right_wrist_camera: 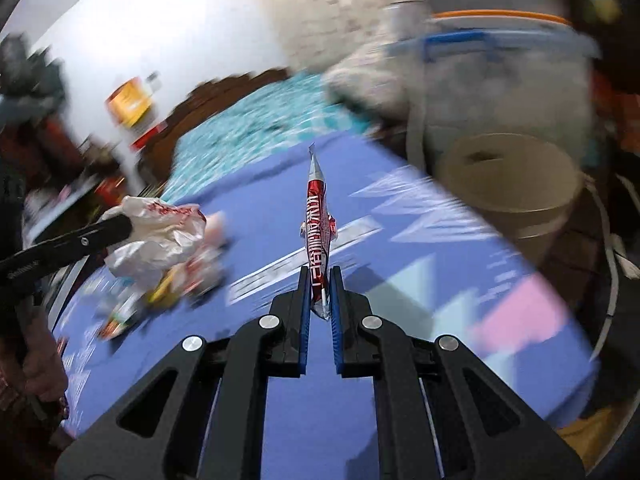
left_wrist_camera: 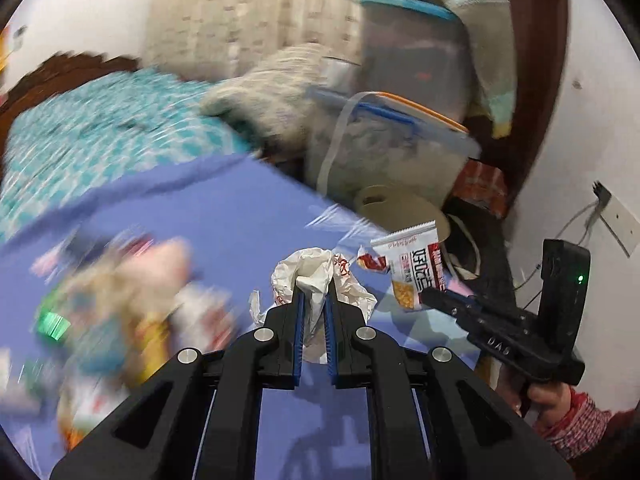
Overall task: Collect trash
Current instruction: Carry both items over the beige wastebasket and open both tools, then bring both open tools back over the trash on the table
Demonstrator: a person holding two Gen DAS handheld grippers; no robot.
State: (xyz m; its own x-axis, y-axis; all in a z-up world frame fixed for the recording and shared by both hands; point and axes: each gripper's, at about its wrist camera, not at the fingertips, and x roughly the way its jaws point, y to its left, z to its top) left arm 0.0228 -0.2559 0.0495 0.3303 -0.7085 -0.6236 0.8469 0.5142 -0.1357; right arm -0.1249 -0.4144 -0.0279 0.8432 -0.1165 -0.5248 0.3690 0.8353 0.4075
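Observation:
My left gripper (left_wrist_camera: 315, 286) is shut on a crumpled white plastic bag (left_wrist_camera: 316, 270) with red print, held above the blue mat (left_wrist_camera: 224, 204). In the right wrist view that bag (right_wrist_camera: 160, 232) hangs from the left gripper's fingers (right_wrist_camera: 116, 226) at the left. My right gripper (right_wrist_camera: 321, 276) is shut on a red and white snack wrapper (right_wrist_camera: 318, 216), seen edge-on. From the left wrist view the same wrapper (left_wrist_camera: 412, 264) shows its printed face in the right gripper (left_wrist_camera: 430, 298). A beige bucket (right_wrist_camera: 508, 176) stands beyond the mat's far right edge.
A blurred heap of wrappers (left_wrist_camera: 120, 304) lies on the mat's left side. Behind the bucket (left_wrist_camera: 400, 208) stand clear storage boxes (left_wrist_camera: 392, 148) with blue and orange rims. A teal patterned blanket (left_wrist_camera: 100, 140) lies beyond the mat. A hand in a red checked sleeve (left_wrist_camera: 560, 412) holds the right gripper.

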